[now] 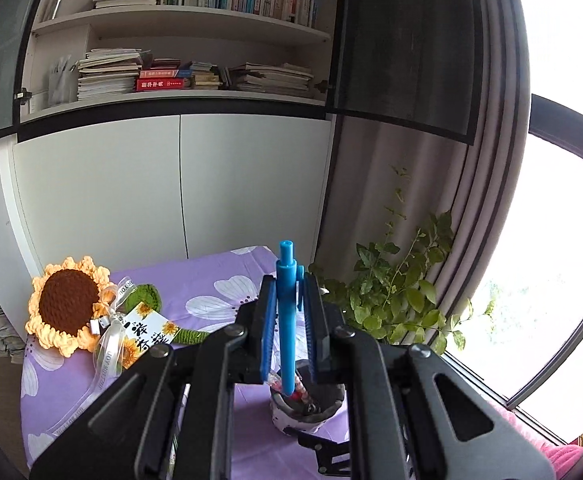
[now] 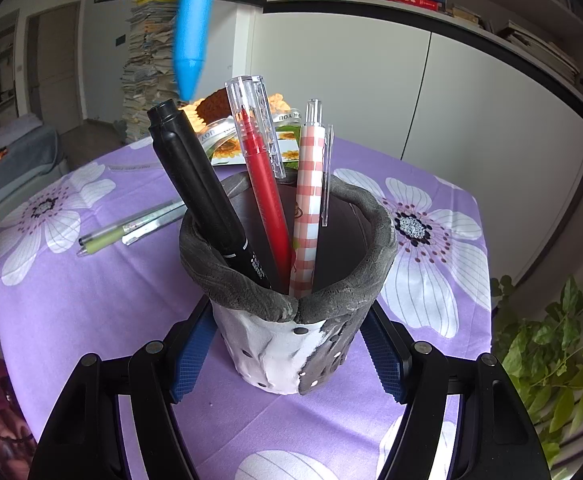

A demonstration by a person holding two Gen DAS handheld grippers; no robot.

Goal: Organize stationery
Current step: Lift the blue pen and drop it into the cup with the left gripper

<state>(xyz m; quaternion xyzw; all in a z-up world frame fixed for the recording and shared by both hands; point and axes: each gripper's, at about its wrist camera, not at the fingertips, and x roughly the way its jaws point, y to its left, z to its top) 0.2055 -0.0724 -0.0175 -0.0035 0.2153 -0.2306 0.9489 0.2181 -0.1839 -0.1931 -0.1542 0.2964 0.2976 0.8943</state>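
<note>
My left gripper (image 1: 287, 308) is shut on a blue pen (image 1: 286, 320), held upright above the pen cup (image 1: 307, 412). In the right wrist view the blue pen (image 2: 191, 32) hangs tip down over the cup's far left side. My right gripper (image 2: 287, 344) is shut on the grey and white pen cup (image 2: 283, 344), its blue pads pressing on both sides. Inside the cup stand a black marker (image 2: 199, 188), a red pen (image 2: 263, 184) and a checked pink pen (image 2: 309, 208). A green pen (image 2: 127, 230) lies flat on the purple cloth to the left of the cup.
A table with a purple flowered cloth (image 2: 71, 320) carries a crocheted sunflower (image 1: 67, 306) with ribbon and card at the far left. White cabinet doors (image 1: 179, 184) and bookshelves stand behind. A leafy plant (image 1: 395, 300) grows at the right by the window.
</note>
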